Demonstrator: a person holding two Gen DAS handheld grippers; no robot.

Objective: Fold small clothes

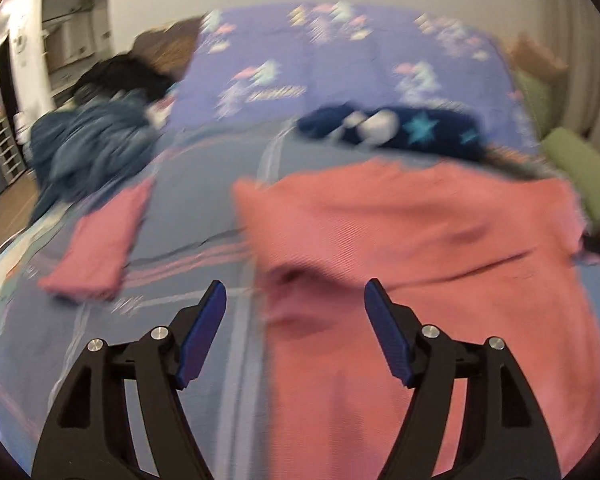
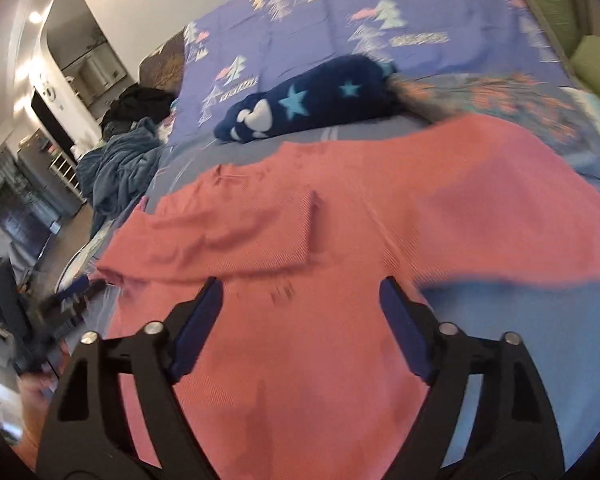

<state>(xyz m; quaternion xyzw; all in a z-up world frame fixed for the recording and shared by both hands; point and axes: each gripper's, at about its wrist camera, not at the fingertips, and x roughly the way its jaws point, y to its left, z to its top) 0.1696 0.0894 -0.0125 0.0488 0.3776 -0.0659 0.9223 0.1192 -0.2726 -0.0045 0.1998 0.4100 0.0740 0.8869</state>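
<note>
Both the left hand-held gripper (image 1: 294,292) and right hand-held gripper (image 2: 300,290) hang spread, holding nothing, over the salmon-pink top (image 2: 300,220) on the bed (image 1: 204,216). One sleeve (image 2: 236,236) seems folded inward, though blur hides detail; next, I judge, pinch the sleeve (image 1: 96,248) lying at nine o'clock.

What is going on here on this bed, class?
A person holding two grippers is folding clothes on a bed. A pink top lies spread flat with one sleeve folded across it. The left gripper and right gripper both hover open above it, holding nothing. A smaller pink piece lies to the left, apparently folded, and a navy star-patterned item lies behind the top.
</note>
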